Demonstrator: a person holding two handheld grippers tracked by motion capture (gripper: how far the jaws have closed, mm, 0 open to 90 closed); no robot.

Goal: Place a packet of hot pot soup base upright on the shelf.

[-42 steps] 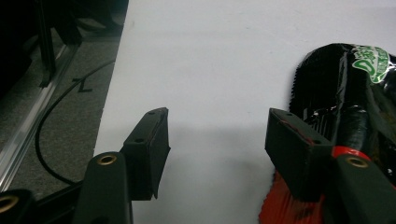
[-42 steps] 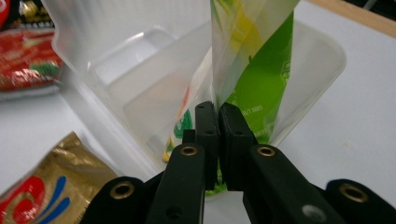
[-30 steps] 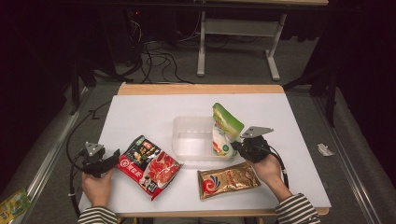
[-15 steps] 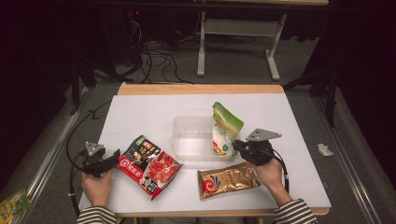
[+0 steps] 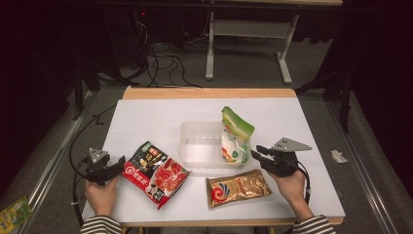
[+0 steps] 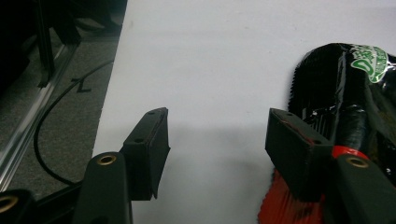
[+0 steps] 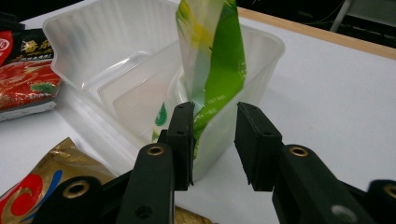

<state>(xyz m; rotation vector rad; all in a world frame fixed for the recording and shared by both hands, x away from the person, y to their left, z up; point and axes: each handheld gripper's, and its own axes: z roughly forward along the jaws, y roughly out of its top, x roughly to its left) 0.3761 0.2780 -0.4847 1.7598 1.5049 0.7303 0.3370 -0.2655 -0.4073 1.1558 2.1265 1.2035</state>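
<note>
The green pouch [image 5: 235, 136] stands in the tub [image 5: 199, 146]; my right claw [image 5: 256, 155], jaws just parting, must back off straight.

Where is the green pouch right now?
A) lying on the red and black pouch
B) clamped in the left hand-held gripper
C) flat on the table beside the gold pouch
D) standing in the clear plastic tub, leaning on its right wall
D: the green pouch stands upright inside the clear tub, and the right hand-held gripper has just opened beside it, pads off it.
</note>
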